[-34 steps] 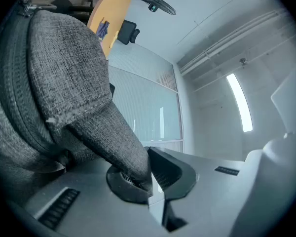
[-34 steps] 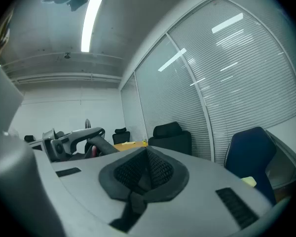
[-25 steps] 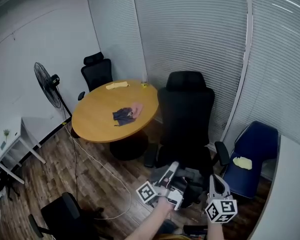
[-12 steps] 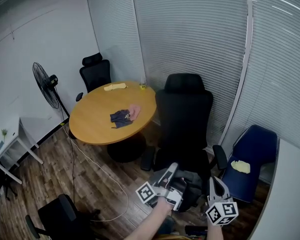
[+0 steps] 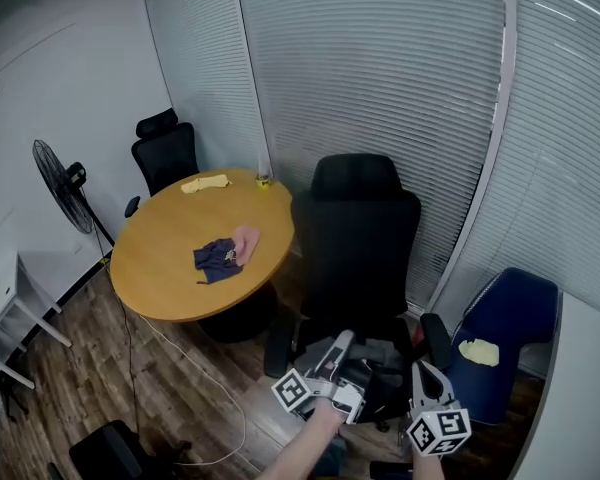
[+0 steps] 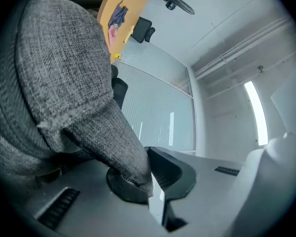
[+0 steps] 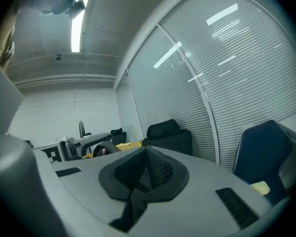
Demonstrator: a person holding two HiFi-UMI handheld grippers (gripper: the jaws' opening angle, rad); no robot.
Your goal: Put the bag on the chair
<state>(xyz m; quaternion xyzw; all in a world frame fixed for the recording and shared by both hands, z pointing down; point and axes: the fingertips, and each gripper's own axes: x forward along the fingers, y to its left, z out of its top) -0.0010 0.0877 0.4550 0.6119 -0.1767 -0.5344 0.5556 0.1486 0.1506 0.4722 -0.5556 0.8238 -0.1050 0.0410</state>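
A tall black office chair (image 5: 358, 238) stands just ahead of me, backrest against the blinds. My left gripper (image 5: 344, 342) is shut on a grey woven bag (image 5: 380, 352), which hangs low in front of the chair's seat. In the left gripper view the bag (image 6: 59, 73) fills the left side, and a fold of it is pinched between the pads (image 6: 164, 174). My right gripper (image 5: 421, 370) hangs beside the bag on its right, shut with nothing in it (image 7: 147, 169). The chair's seat is mostly hidden behind the bag and grippers.
A round wooden table (image 5: 160, 268) with a dark and a pink cloth (image 5: 222, 254) stands left of the chair. A blue chair (image 5: 510, 313) holding a yellow item (image 5: 477, 352) is at the right. A fan (image 5: 58, 173), another black chair (image 5: 167, 154) and a floor cable (image 5: 205, 368) lie left.
The view has swung right and the black chair now stands more central and closer. Both grippers and the bag keep about the same place low in the view.
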